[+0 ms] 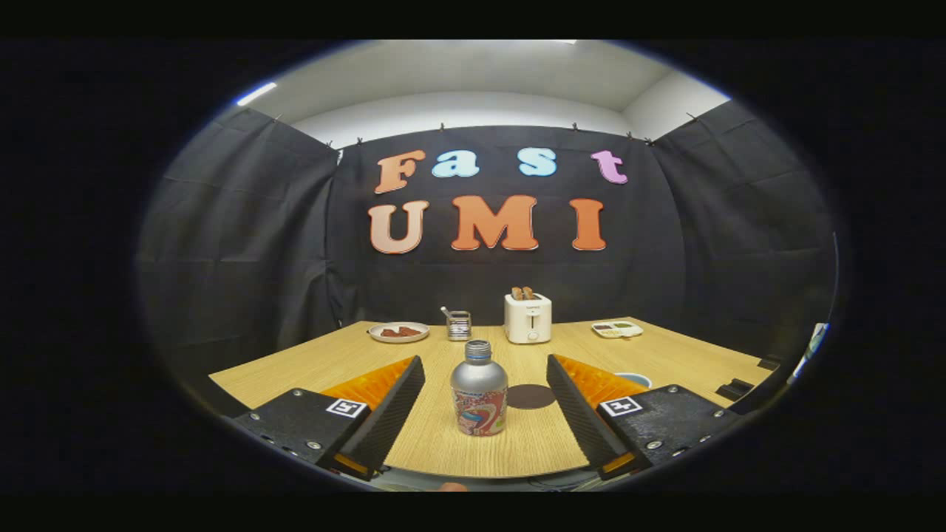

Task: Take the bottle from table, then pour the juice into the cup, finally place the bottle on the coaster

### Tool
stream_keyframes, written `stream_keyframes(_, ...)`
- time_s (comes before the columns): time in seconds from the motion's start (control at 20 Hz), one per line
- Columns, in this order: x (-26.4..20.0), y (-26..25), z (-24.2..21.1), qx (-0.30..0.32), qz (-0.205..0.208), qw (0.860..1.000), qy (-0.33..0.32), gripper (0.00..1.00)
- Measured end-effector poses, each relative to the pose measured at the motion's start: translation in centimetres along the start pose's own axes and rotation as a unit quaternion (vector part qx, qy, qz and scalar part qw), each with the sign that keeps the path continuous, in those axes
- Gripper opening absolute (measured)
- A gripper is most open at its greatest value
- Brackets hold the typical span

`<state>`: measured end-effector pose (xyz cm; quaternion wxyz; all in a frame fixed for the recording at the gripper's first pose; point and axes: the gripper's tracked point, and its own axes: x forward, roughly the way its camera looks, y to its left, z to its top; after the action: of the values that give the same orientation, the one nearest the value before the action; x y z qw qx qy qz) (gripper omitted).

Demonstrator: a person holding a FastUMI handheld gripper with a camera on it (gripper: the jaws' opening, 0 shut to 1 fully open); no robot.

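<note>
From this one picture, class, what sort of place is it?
Probably a staged kitchen-table booth: a wooden table under black cloth walls, with a toaster and bottle between the open tongs.

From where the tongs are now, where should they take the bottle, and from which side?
Probably at the silver upper body of the bottle, below the shoulder, coming straight ahead. It stands upright between the open tongs, neither finger touching it, so its round sides face both pads. The neck is narrower and less steady. The coaster lies just behind it, to the right.
</note>
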<state>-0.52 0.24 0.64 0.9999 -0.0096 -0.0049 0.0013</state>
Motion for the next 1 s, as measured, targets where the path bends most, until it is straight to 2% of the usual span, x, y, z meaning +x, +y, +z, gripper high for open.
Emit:
stream_keyframes(0.5,0.5,-0.4,-1.2,0.007,-0.004,1.0,0.013,0.98)
stream_keyframes(1.0,1.9,-0.9,-5.1,0.0,-0.011,0.998,0.06,0.98)
